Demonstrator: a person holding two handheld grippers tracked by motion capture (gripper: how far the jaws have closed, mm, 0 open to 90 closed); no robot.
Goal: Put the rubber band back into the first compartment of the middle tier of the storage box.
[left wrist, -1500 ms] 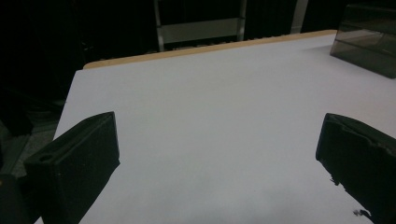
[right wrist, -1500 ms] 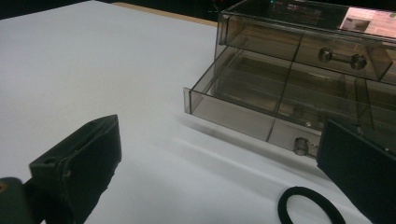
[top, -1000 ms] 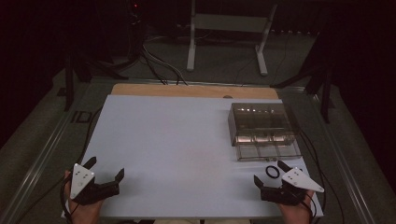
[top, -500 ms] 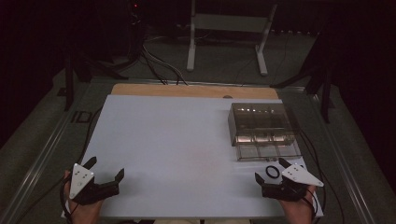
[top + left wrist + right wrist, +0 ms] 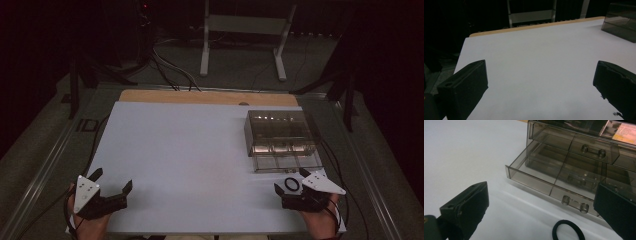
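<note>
Right gripper view, black ring [image 5: 569, 230] cut off (bottom edge), drawer [image 5: 564, 176] open

One hair band [image 5: 568, 230], one drawer organizer [image 5: 281, 139] (smoky plastic).

table [image 5: 190, 150]: white top, wood far edge | on it: smoky drawer box [image 5: 280, 132], black ring [image 5: 291, 184]

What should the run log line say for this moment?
left tongs: open, idle | right tongs: open, near black hair tie | smoked acrylic drawer box: bottom drawer open, empty
</note>
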